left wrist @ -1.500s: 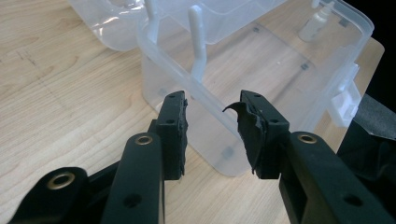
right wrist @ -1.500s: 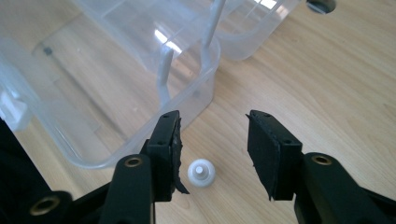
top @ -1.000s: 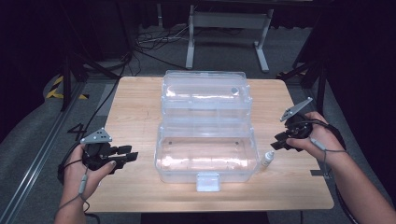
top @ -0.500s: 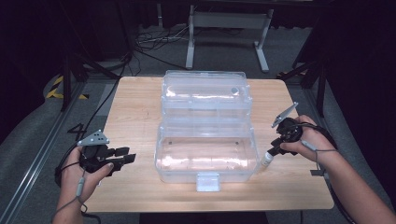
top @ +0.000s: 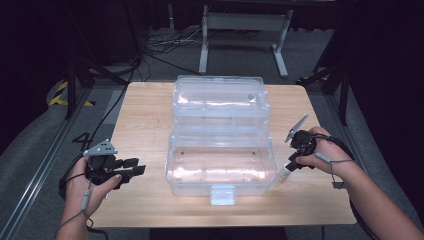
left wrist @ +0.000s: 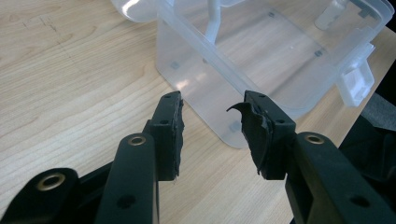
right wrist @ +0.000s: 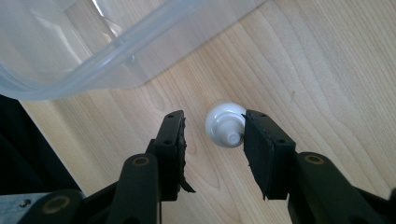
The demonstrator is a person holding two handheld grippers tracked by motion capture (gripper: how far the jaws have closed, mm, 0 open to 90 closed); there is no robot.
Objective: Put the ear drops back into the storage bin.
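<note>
A clear plastic box (top: 220,167) stands open at the table's middle, its lid (top: 219,100) hinged back behind it. A small white bottle (top: 285,172) rests on the wood just off the box's right front corner. My right gripper (top: 290,164) points down over it. In the right gripper view the bottle (right wrist: 225,125) sits between the open jaws, close against the right pad (right wrist: 261,144); my right gripper (right wrist: 215,116) has not clamped it. My left gripper (top: 131,170) hovers left of the box, open and empty. In the left gripper view it (left wrist: 212,100) faces the box's near corner (left wrist: 233,126).
The wooden table (top: 145,115) has bare room left and right of the box. A white latch (top: 222,195) sticks out from the box's front wall. Dark floor, cables and a metal stand (top: 240,30) lie beyond the far edge.
My right gripper has come down and slightly inward onto the white bottle, which now sits between its jaws. The left gripper and the box have stayed put.
</note>
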